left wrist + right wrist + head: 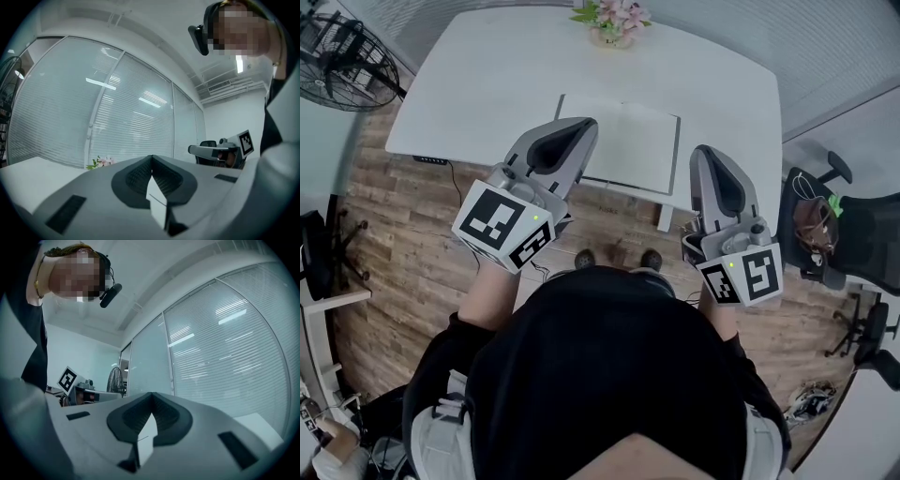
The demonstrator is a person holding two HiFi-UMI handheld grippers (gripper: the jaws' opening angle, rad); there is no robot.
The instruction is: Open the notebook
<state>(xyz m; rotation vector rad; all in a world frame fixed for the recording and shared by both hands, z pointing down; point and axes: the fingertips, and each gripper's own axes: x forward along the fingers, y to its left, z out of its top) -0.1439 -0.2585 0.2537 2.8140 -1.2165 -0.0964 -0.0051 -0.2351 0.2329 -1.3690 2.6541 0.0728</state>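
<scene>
A person in a black top (609,375) stands over a wood-plank floor (403,253), shoes (586,258) just short of a white counter (487,84), holding a hand-held gripper in each hand above its near edge. The left hand-held gripper (581,127) has its jaws pressed together on nothing, and the right hand-held gripper (705,152) likewise has its jaws closed and empty, both held about level. A white notebook (623,145) lies flat on the near half of the counter, between the two tips, its near left corner covered by the left one. Pink flowers (614,21) sit at the counter's far edge. A standing fan (347,61) is off to the left; a black office chair (853,234) with a brown bag (814,225) is to the right. Glass walls with lowered blinds (131,117) close off the room.
</scene>
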